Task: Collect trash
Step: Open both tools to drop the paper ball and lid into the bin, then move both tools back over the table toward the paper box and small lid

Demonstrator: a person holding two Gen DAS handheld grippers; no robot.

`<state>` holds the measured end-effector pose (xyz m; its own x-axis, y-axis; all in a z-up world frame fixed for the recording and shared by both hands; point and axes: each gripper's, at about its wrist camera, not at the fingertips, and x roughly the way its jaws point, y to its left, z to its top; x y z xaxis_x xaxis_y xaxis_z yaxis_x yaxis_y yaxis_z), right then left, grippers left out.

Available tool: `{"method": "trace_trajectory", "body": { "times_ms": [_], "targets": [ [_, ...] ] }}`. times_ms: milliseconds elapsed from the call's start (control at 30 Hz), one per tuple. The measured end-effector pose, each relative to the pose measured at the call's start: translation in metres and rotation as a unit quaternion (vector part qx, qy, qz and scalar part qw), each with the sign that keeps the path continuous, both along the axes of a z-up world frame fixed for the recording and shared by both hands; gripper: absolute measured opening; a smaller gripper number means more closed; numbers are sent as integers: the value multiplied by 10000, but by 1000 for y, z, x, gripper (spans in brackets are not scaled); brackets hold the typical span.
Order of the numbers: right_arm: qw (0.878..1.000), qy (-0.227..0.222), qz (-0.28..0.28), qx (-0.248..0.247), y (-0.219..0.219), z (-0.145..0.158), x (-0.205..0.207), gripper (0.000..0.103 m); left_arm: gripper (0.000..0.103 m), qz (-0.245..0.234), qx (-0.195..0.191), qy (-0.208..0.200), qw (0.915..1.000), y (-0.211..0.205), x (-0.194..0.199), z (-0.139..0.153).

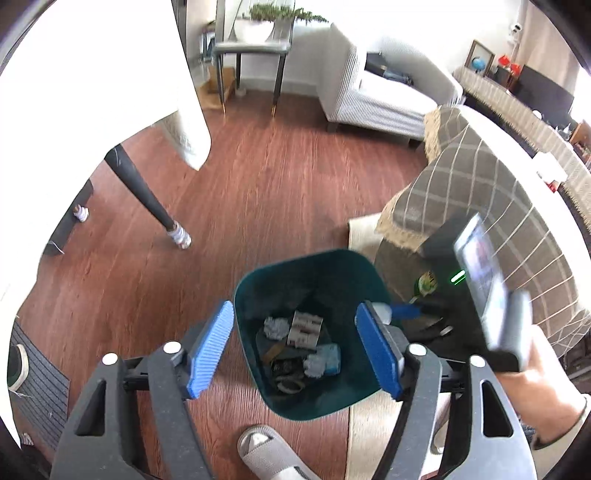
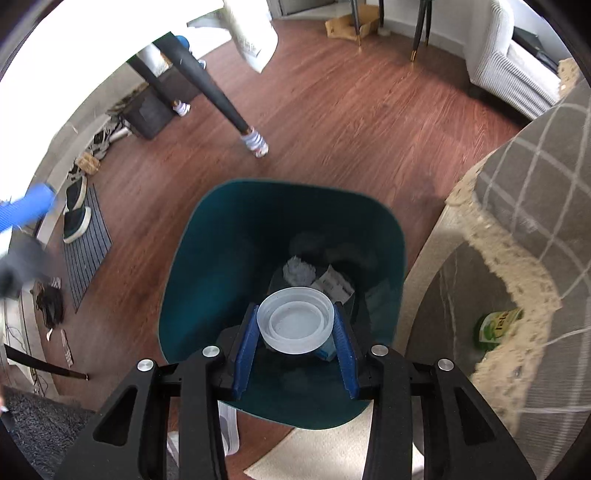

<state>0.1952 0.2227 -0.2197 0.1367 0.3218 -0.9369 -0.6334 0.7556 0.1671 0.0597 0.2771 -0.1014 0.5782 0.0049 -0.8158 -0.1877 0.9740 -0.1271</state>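
Right wrist view: right gripper point(image 2: 297, 332) clamps a translucent plastic lid point(image 2: 295, 319) above the teal trash bin point(image 2: 192, 295); left gripper point(image 1: 295, 347) hangs open, empty.

- Red-brown wood floor point(image 1: 280, 206).
- White striped sofa point(image 1: 380, 99) at the far side.
- Grey checked throw point(image 1: 480, 177) with a fringed edge, on the right.
- Grey side table point(image 1: 251, 50) carrying a potted plant point(image 1: 266, 18).
- Dark table leg point(image 2: 210, 85) wearing a striped sock point(image 2: 255, 144).
- Striped mat point(image 2: 86, 247) with dark shoes point(image 2: 75, 214).
- Cardboard box point(image 2: 351, 20) by the wall.
- Pale rug point(image 2: 332, 450) near the bottom edge.
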Motion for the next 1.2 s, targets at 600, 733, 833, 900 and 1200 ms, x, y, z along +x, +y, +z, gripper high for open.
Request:
{"method": "trace_trajectory", "body": {
  "times_ms": [600,733,833,900,1200],
  "targets": [
    [9992,153,177,-310,-18,-8,-16,60,43,73,65,-766,9970,-11,-7,62],
    [9994,-77,283,-158,-23,14,-21,60,43,49,54,-975,9952,-19,-8,79],
    [9991,-228,354,-58,-25,27,-24,60,43,32,37,-1072,9942,-24,-9,86],
    [9986,-337,396,54,-27,40,-27,60,43,23,-1,-1093,9940,-27,-7,89],
    [9933,-844,600,503,-35,98,-38,60,43,-7,44,-1448,9895,-44,-6,115]
  ]
}}
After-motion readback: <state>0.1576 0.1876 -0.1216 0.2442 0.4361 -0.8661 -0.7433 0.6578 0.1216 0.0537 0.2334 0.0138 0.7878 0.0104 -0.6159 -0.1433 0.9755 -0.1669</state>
